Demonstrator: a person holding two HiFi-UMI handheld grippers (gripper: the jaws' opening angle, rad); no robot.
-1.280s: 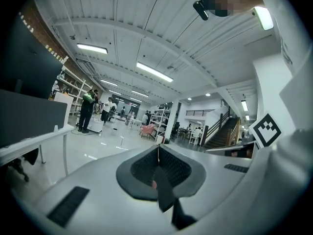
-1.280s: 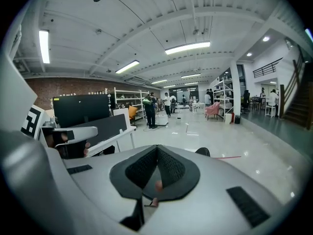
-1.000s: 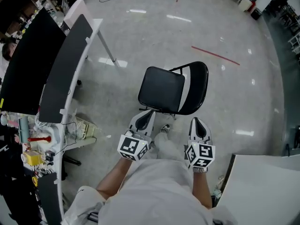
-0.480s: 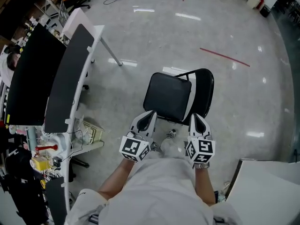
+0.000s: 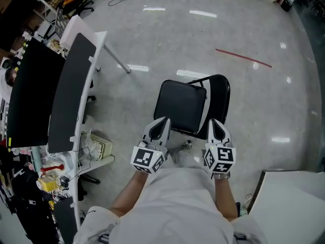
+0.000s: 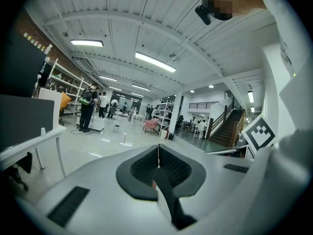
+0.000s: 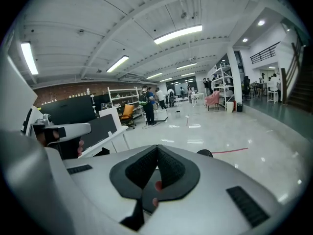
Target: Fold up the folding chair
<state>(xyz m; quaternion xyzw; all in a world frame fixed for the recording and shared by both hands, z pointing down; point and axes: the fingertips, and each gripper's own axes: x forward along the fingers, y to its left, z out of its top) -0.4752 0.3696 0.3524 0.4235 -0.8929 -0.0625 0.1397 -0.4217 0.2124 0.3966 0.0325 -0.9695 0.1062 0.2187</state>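
Polished grey concrete floor [image 5: 152,39] fills a large workshop hall, with strip lights reflected in it and a red tape line [image 5: 244,58] across it further out. On this floor, near the middle of the head view, stands the folding chair [image 5: 190,105], unfolded. Its square black padded seat [image 5: 180,105] lies flat, its rounded black backrest [image 5: 219,100] rises on the far right side, and a thin black metal frame joins them.

Just in front of the chair, the person holds both tools side by side. The left gripper [image 5: 162,121] has its jaws pressed fully together with nothing between them; its tip overlaps the seat's near edge in the head view, and contact cannot be told. The right gripper [image 5: 213,122] is likewise closed tight and empty, with its tip at the chair's near right corner. Each carries a cube with black-and-white square markers.

To the left runs a white desk [image 5: 99,44] with tall black panels [image 5: 68,95] and small clutter at its near end. A white tabletop [image 5: 289,202] shows at the lower right. From the gripper views, shelving, a staircase [image 6: 230,126] and standing people [image 7: 146,104] appear far across the hall, well apart from the chair.
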